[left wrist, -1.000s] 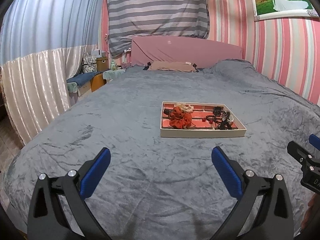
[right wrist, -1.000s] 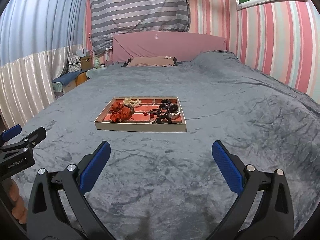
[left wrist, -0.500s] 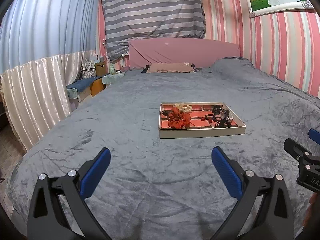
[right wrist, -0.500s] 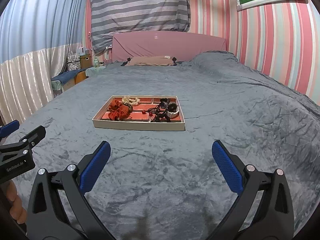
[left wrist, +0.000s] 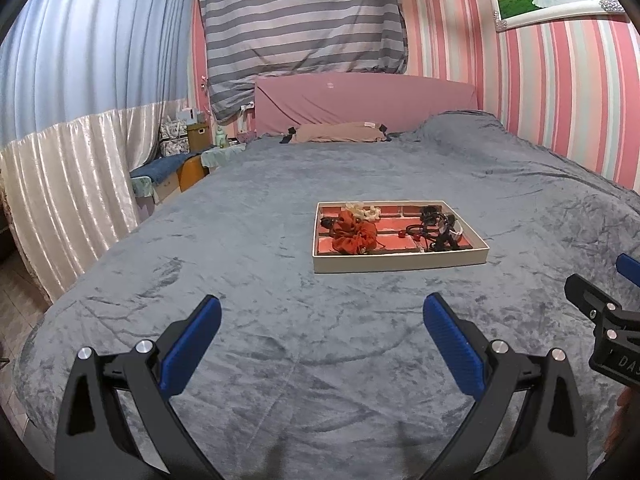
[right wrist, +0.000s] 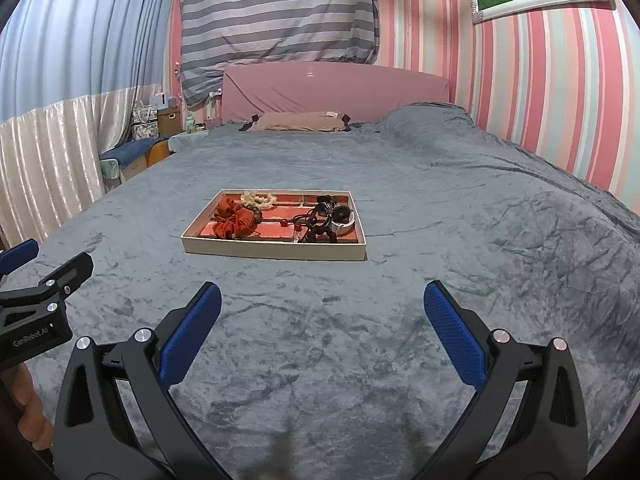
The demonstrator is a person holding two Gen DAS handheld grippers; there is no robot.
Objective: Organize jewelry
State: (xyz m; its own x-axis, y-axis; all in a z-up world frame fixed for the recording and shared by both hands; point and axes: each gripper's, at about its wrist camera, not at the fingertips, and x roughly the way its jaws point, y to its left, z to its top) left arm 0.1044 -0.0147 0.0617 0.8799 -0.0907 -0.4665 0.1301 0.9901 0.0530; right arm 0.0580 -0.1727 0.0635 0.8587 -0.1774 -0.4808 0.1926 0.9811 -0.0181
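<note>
A shallow cream tray (left wrist: 400,266) (right wrist: 276,251) with a red divided lining rests on the grey bedspread, ahead of both grippers. Inside lie a red scrunchie (left wrist: 354,236) (right wrist: 234,222), a cream scrunchie (left wrist: 362,211) (right wrist: 258,199) behind it, and a tangle of black hair ties with red beads (left wrist: 436,232) (right wrist: 322,222) on the right. My left gripper (left wrist: 322,320) and my right gripper (right wrist: 322,308) both hover open and empty above the blanket, well short of the tray. The right gripper's tip also shows at the left wrist view's right edge.
The grey blanket (right wrist: 480,240) covers the whole bed. A pink headboard (left wrist: 364,100) and a tan pillow (left wrist: 336,132) are at the far end. A low bench with boxes (left wrist: 176,164) stands on the left by the curtain. Striped wall on the right.
Both cameras have risen or tilted slightly, so the tray sits a little lower and nearer in view. Both grippers stay open and empty.
</note>
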